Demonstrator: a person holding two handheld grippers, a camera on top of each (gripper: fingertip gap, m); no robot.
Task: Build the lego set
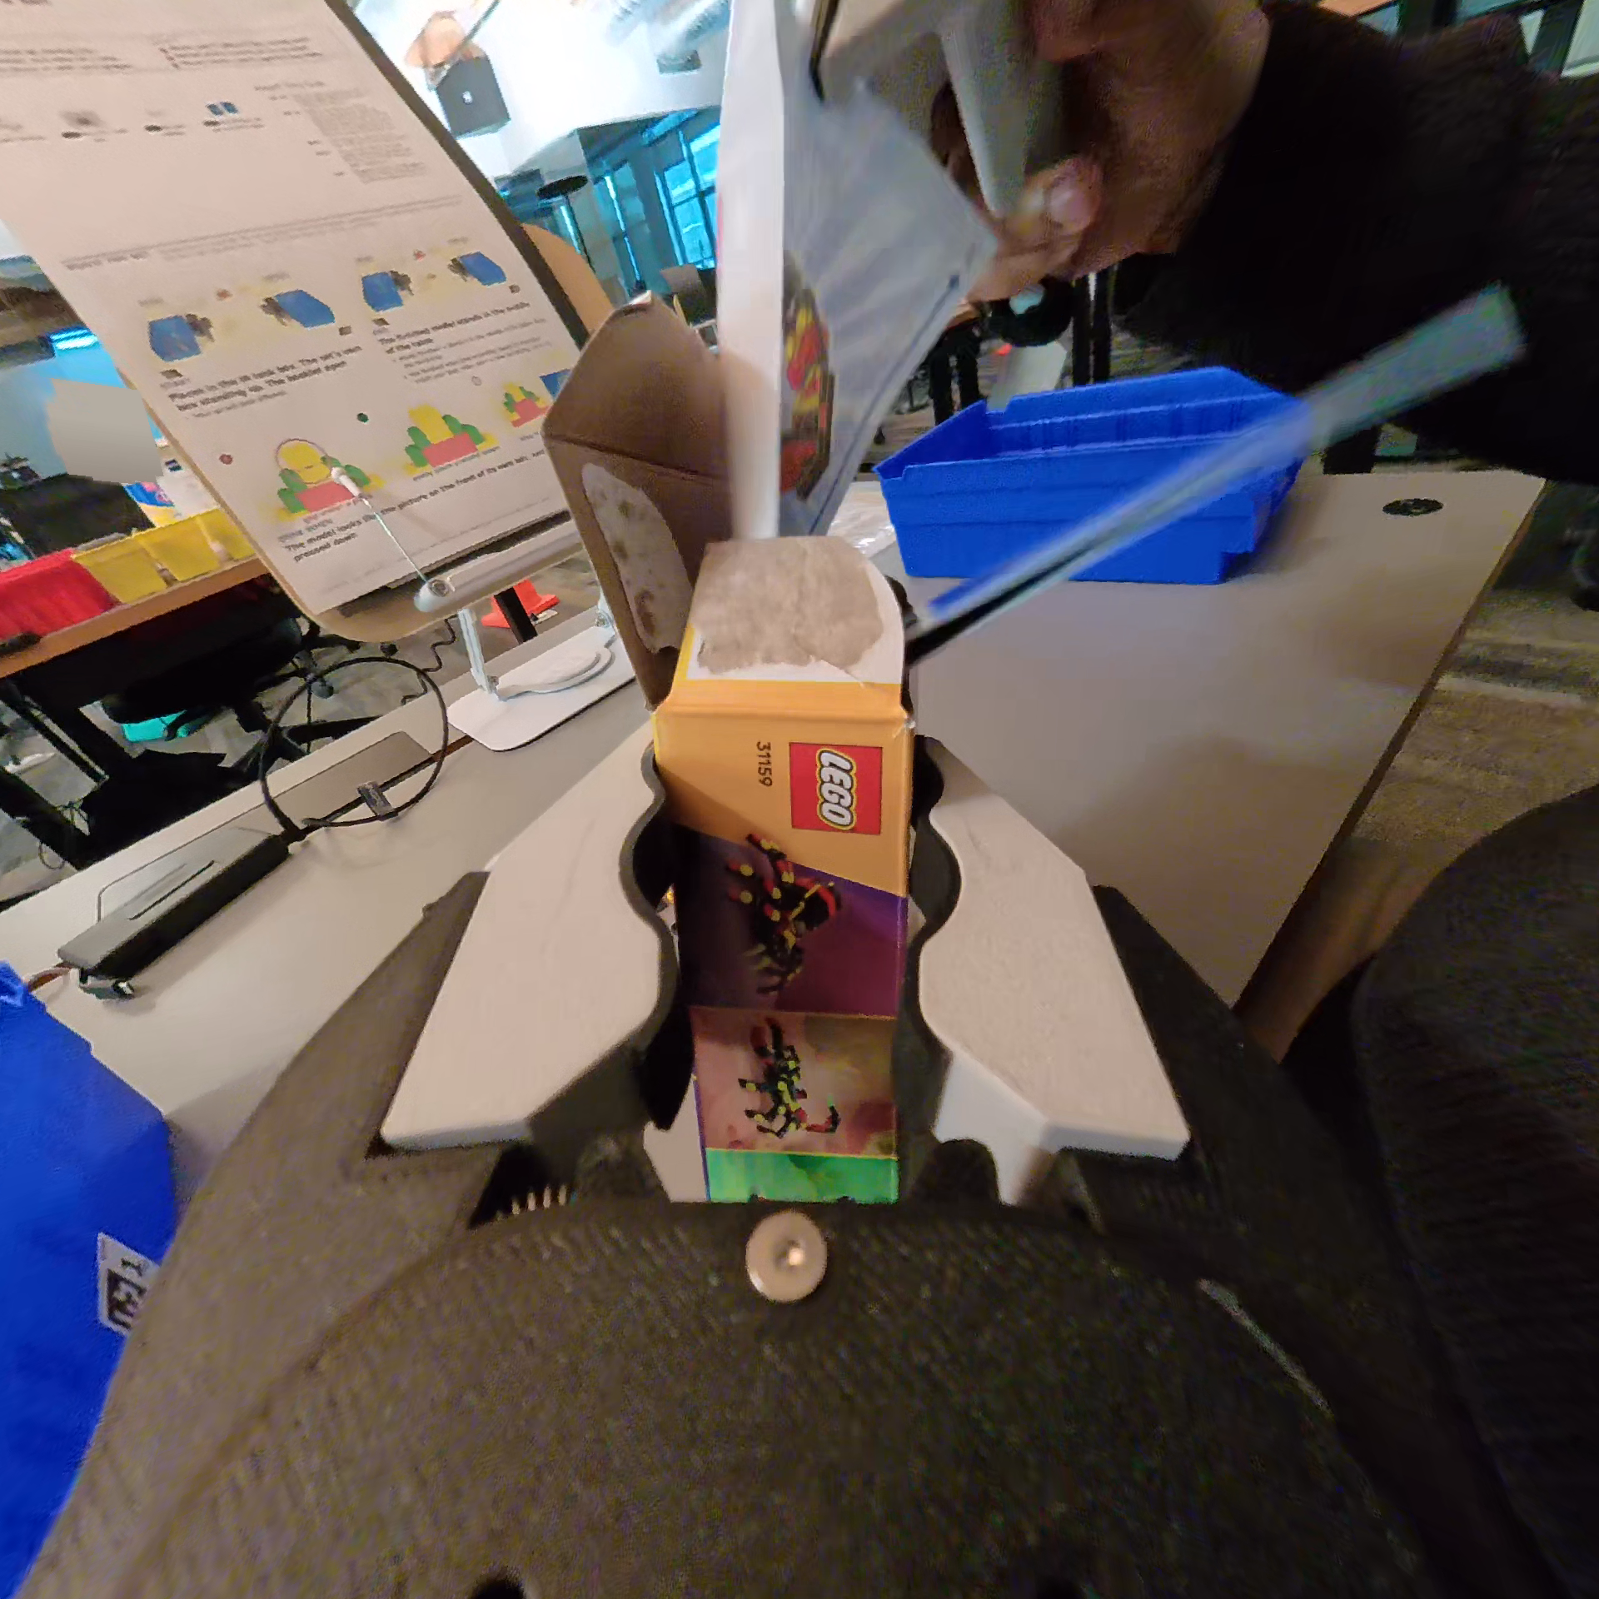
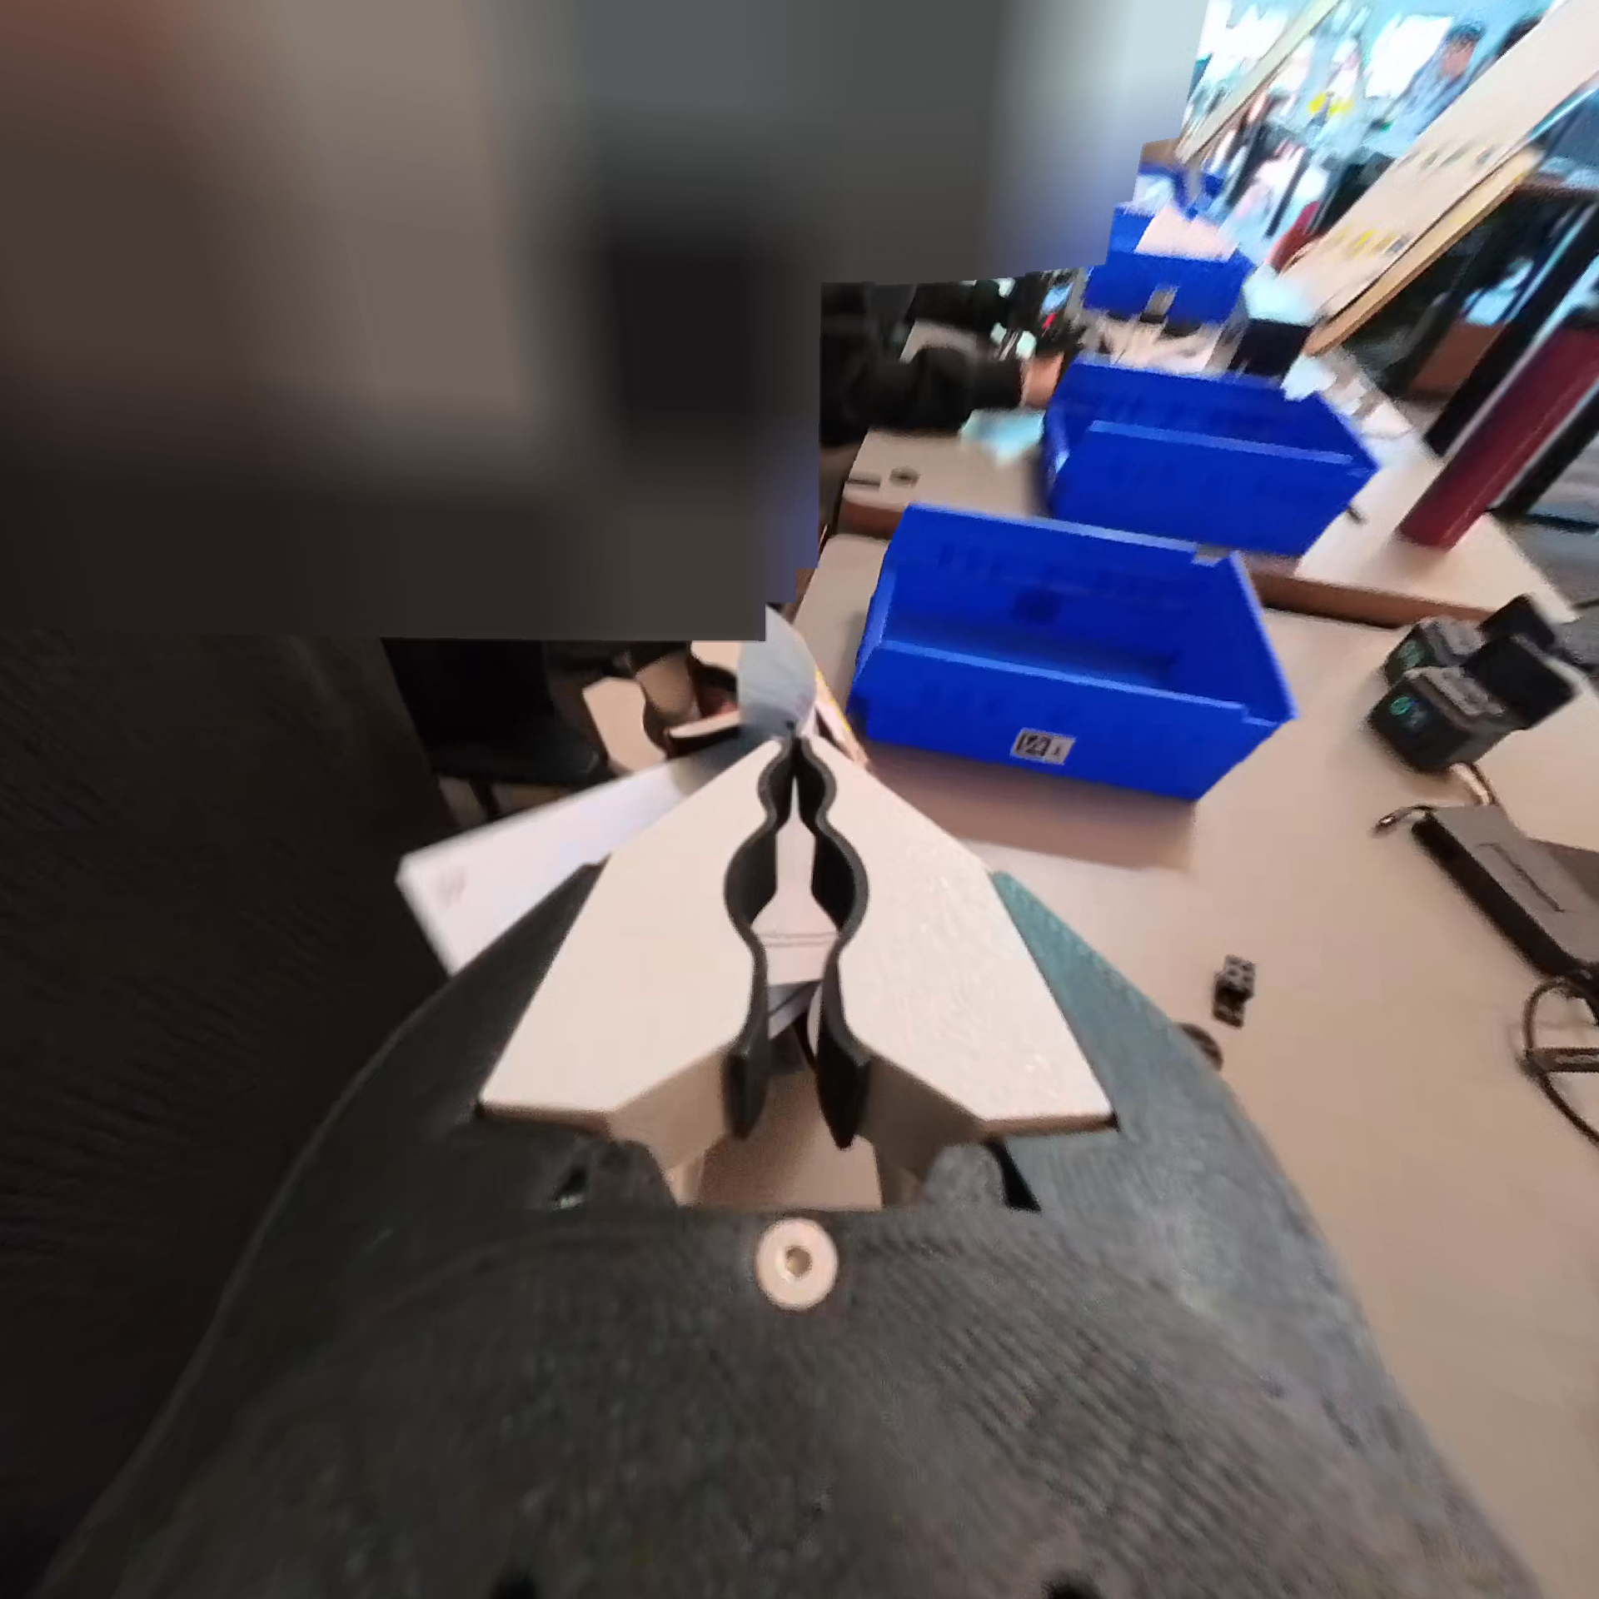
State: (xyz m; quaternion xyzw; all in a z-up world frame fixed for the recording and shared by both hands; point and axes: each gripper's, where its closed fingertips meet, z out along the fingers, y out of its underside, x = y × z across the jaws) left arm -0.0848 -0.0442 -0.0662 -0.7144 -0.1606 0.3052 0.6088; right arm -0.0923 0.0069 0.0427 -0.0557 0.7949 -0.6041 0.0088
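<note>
Left gripper point(image 1: 783, 779) jaws clamp an upright yellow toy box point(image 1: 792, 865), top flap point(image 1: 640, 433) open, with a blue bin point(image 1: 1099, 510) on the table point(image 1: 1125, 735) behind the box; right gripper point(image 2: 794, 748) jaws pressed together on a white booklet point(image 1: 831, 303) directly above the box's open top.

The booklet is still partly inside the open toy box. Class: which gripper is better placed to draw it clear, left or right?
Probably the right gripper: its jaws are shut on the white booklet above the box. The left gripper is clamped on the box, steadying it.
</note>
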